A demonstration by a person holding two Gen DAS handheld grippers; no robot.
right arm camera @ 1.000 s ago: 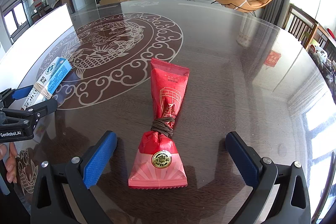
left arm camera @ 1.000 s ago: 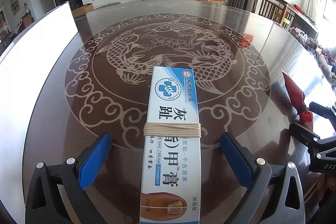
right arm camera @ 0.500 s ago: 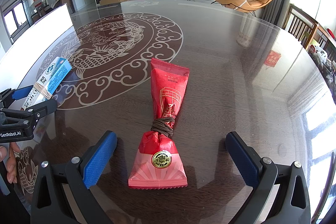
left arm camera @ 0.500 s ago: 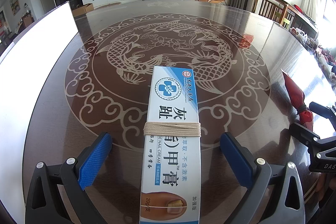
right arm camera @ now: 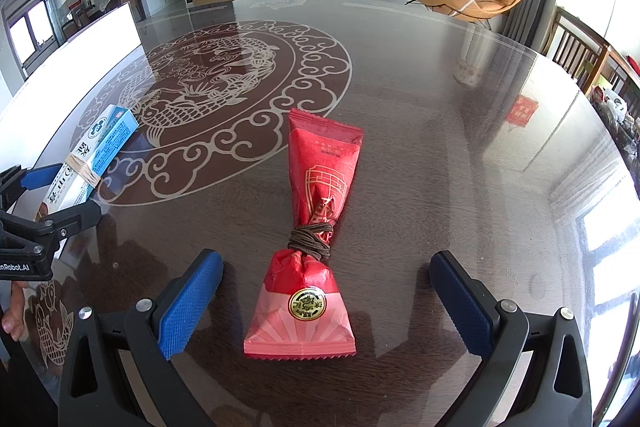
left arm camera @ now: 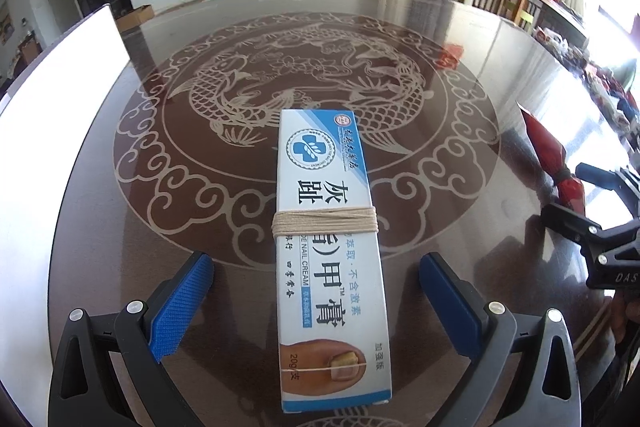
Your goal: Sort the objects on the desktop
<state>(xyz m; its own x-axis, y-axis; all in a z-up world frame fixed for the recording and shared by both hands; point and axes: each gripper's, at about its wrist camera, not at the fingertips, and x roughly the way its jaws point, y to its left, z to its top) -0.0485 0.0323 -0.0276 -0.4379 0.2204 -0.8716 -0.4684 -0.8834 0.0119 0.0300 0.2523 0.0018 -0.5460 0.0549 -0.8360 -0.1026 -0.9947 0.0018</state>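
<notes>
A white and blue nail cream box (left arm camera: 328, 247), bound with beige string, lies flat on the dark table between the fingers of my left gripper (left arm camera: 316, 291), which is open and not touching it. A red snack packet (right arm camera: 316, 227), tied at its waist with brown cord, lies between the fingers of my right gripper (right arm camera: 326, 295), also open and apart from it. The box also shows at the left of the right wrist view (right arm camera: 92, 159), with the left gripper around it. The packet shows at the right of the left wrist view (left arm camera: 552, 163).
The round dark table (right arm camera: 460, 115) has a glossy top with a pale fish and cloud pattern (left arm camera: 304, 87). A white board (left arm camera: 52, 99) stands along its left edge. Wooden chairs (right arm camera: 580, 51) stand at the right. A living room lies beyond.
</notes>
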